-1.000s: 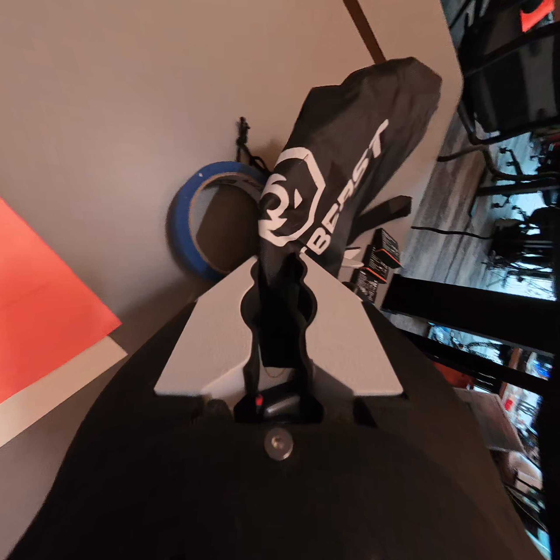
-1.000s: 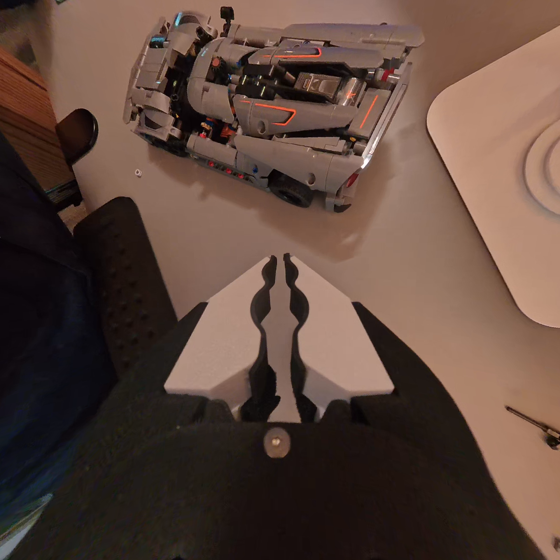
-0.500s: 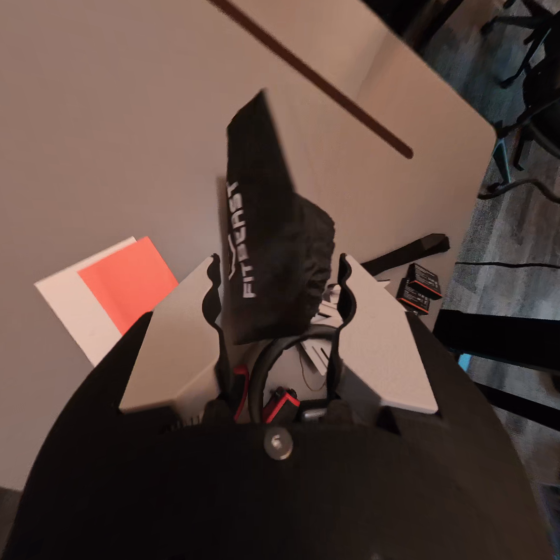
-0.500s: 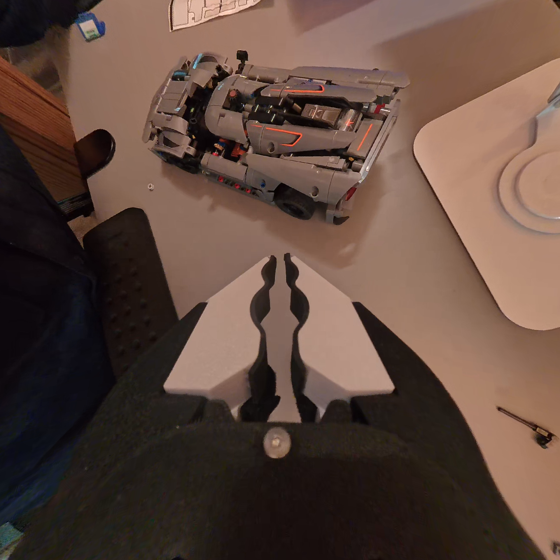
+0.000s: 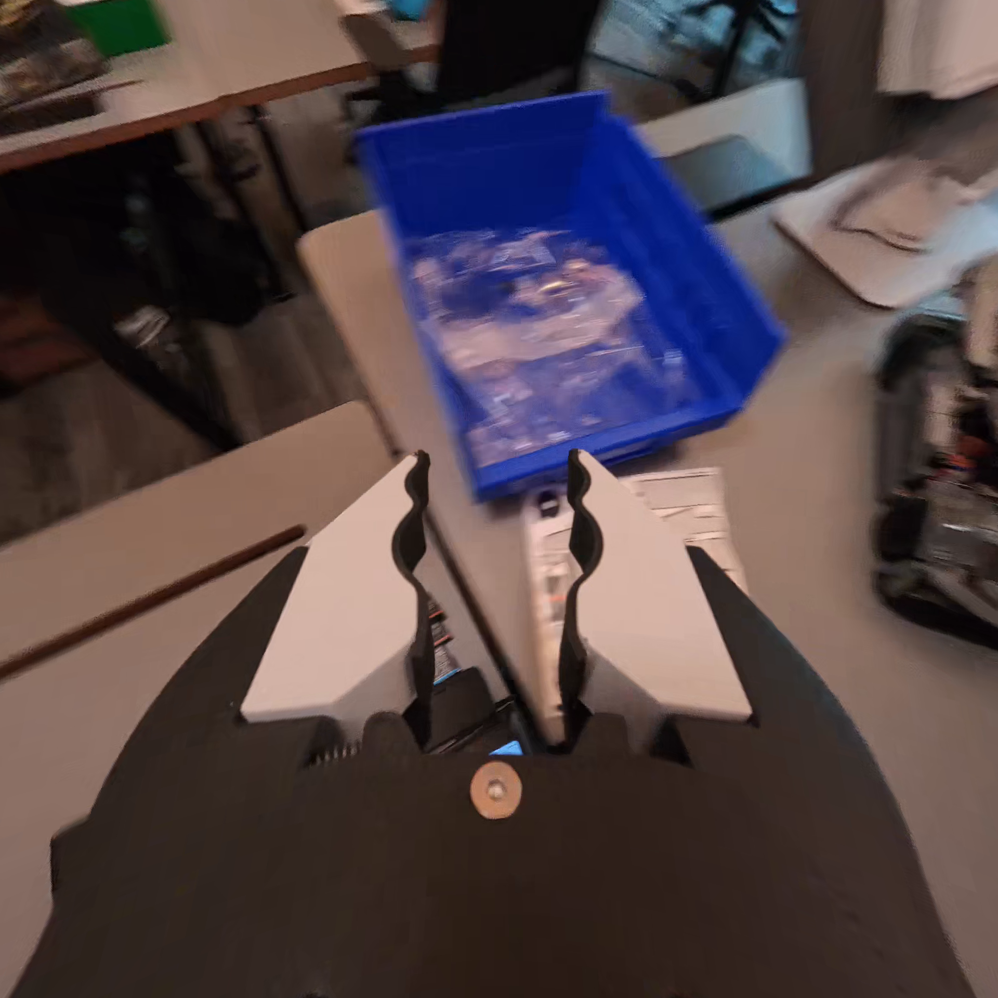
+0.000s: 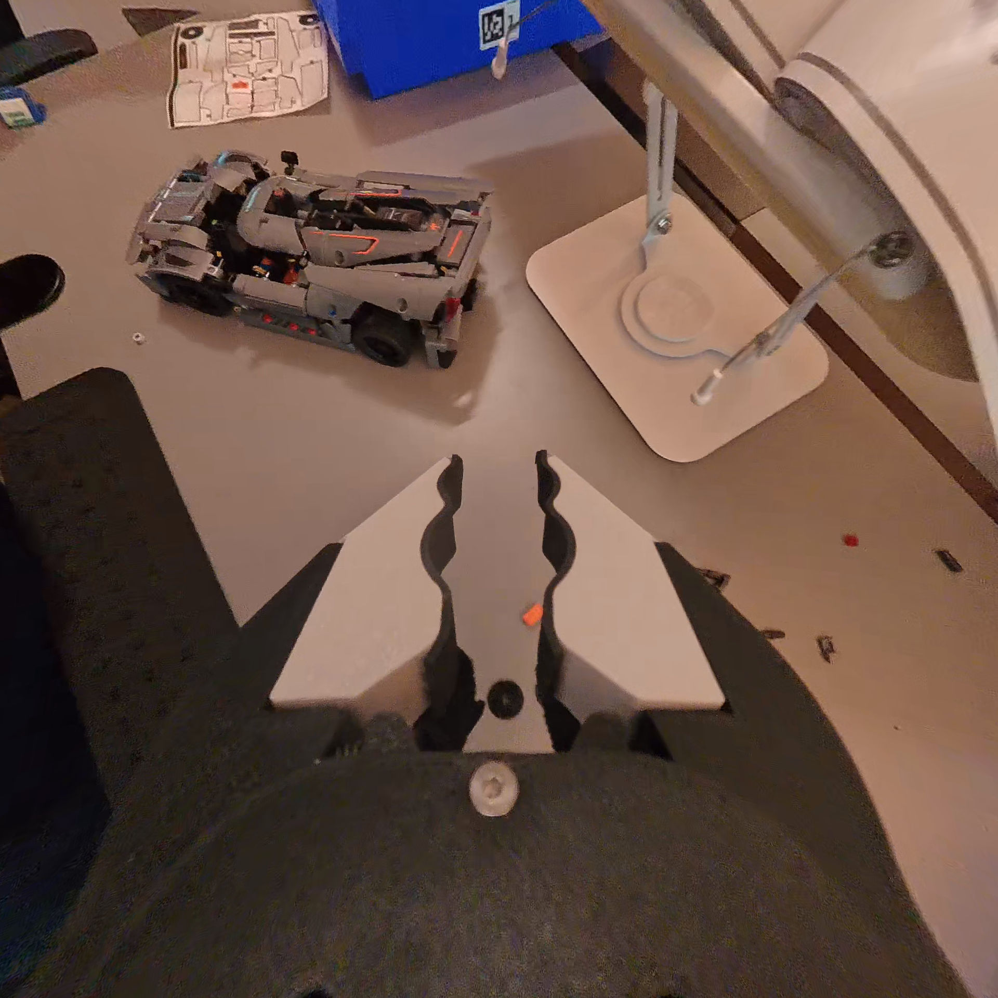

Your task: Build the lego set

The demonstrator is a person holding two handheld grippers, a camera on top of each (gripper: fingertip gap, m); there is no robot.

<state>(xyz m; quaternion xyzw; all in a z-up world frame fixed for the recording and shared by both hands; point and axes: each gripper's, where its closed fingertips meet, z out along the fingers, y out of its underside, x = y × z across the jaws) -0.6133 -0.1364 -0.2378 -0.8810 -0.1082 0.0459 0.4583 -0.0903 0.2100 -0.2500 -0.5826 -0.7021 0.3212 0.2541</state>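
Two grippers, both empty with fingers spread apart: the left gripper [image 5: 494, 459] hangs above the table before a blue bin [image 5: 696, 259] holding clear bags, the view blurred. The right gripper [image 6: 497, 459] hovers over the table [image 6: 324, 432], near side of the grey lego car [image 6: 313, 264]; a small orange piece [image 6: 532, 615] lies between its fingers.

Grey lego car [image 6: 313, 264] with orange-red stripes, black wheels and small red dots along its side; plain beige counter [image 6: 335, 432]; bright blue bin [image 5: 567, 270] bearing a black-and-white patterned tag; white sheet [image 6: 248, 67] printed with black outlines; white lamp base [image 6: 675, 324]; each claw [image 6: 497, 459] light grey with black wavy pads
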